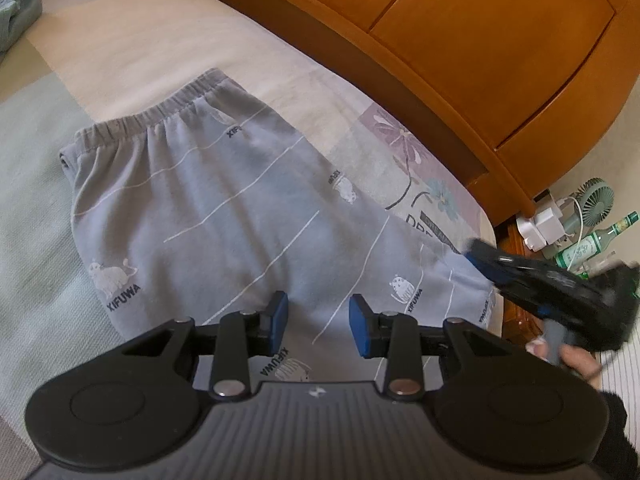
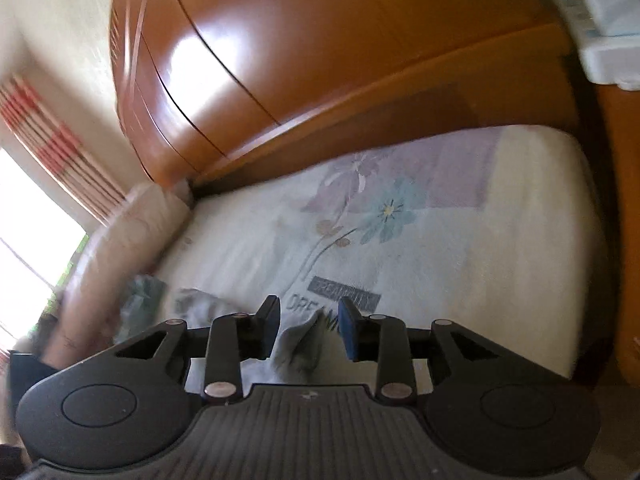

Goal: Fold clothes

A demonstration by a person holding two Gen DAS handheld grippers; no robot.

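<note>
Two hand-held tools work over a bed. The left tool (image 1: 319, 322) hangs above the near end of a pair of grey-blue trousers (image 1: 224, 216), its blue pads set apart with nothing pinched between them; the cloth lies flat beneath the gap. The trousers are spread on the bed (image 1: 120, 52), elastic waistband at the far end, legs running toward the near right edge of the mattress, the fabric marked with thin white lines, small cartoon animals and the word XIFUWA.

At the right of the left wrist view, the right tool (image 1: 486, 258) appears blurred, just above the trousers' near right corner, carried by a hand (image 1: 576, 360) in a dark sleeve. Its own camera shows its pads (image 2: 269, 326) standing apart, a crumpled fold of grey cloth (image 2: 298, 348) lying in the gap between them; the pads do not press on it, and the jaws hang open.

Beyond the tools, the bedsheet carries pale blocks of colour, printed flowers and lettering. A wooden headboard (image 1: 460, 40) of curved orange-brown panels rises along the far side. A light blue garment (image 1: 16, 8) sits at the far left corner of the bed. Past the mattress's right edge, a small green fan (image 1: 598, 196), a white charger (image 1: 540, 224) and a green glass bottle (image 1: 592, 244) stand together beside the bed. A striped curtain (image 2: 52, 148) and a bright window (image 2: 28, 232) show at the left of the right wrist view.
</note>
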